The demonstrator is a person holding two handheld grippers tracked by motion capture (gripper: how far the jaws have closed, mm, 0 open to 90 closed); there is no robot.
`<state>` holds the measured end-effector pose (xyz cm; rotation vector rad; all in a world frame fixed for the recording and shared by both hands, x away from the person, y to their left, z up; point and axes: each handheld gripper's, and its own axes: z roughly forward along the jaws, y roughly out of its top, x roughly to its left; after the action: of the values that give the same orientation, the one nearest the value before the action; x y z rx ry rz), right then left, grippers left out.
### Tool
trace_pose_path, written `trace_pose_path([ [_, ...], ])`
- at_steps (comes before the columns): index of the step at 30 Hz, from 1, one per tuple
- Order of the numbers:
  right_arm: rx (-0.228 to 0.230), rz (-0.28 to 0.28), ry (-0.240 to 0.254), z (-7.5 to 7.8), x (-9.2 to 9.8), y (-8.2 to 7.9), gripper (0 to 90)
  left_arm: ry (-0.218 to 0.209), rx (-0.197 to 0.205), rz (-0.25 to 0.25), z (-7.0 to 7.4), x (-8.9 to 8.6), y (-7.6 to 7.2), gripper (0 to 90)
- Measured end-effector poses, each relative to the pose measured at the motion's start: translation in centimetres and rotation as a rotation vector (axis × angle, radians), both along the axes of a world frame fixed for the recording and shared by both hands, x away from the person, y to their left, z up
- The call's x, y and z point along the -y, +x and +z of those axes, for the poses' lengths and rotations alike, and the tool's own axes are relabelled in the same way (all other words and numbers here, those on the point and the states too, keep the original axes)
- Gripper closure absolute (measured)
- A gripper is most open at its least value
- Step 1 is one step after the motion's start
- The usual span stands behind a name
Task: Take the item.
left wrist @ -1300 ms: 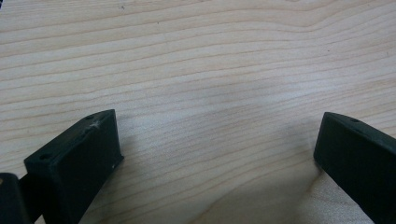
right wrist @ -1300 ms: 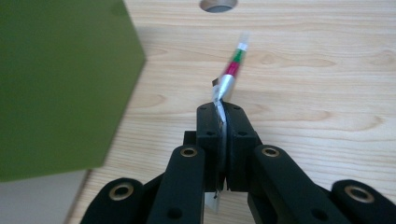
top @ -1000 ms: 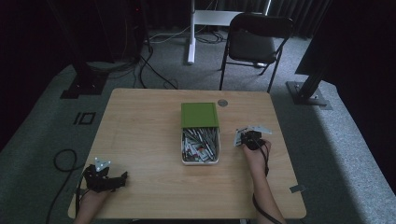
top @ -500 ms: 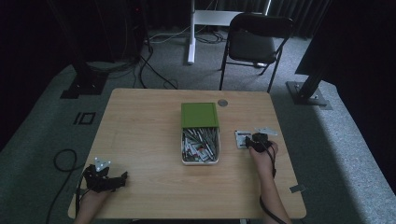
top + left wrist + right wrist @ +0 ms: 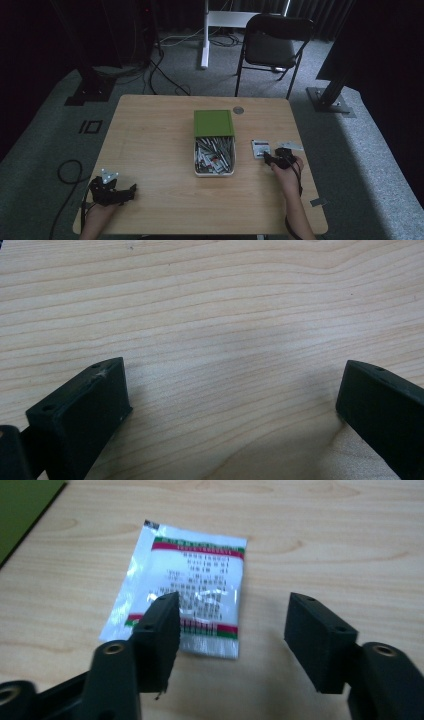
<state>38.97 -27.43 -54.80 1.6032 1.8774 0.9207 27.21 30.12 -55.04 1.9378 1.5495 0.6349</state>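
Two spread jaws on right gripper [image 5: 232, 630], printed packet [image 5: 182, 587] beneath

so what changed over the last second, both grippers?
The right gripper pulled back toward the person; the small packet it was over a second ago now lies flat on the table, jaws open just short of it. The left gripper, box and green lid stayed put.
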Motion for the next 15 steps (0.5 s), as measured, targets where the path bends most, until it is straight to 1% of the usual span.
trace_pose_path([
  [3,0.002,-0.001,0.008,-0.1,0.2,-0.5,30.9,0.0,0.0,0.0,0.0,0.0,0.0,1.3],
  [5,0.0,0.001,0.011,-0.1,0.3,-0.7,29.3,0.0,0.0,0.0,0.0,0.0,0.0,1.3],
  [6,0.013,-0.007,0.017,0.0,0.5,-1.1,27.8,0.0,0.0,0.0,0.0,0.0,0.0,1.3],
  [7,0.017,-0.009,0.019,0.1,0.5,-1.3,26.4,0.0,0.0,0.0,0.0,0.0,0.0,1.3],
  [10,0.019,-0.008,0.021,0.2,0.8,-1.8,21.8,0.0,0.0,0.0,0.0,0.0,0.0,1.3],
  [12,0.023,-0.02,0.022,0.3,1.0,-2.2,19.0,0.0,0.0,0.0,0.0,0.0,0.0,1.3],
  [13,0.02,-0.035,0.028,0.4,1.1,-2.5,19.0,0.0,0.0,0.0,0.0,0.0,0.0,1.3],
  [15,-0.019,-0.072,0.041,0.6,1.3,-2.9,19.1,0.0,0.0,0.0,0.0,0.0,0.0,1.3],
])
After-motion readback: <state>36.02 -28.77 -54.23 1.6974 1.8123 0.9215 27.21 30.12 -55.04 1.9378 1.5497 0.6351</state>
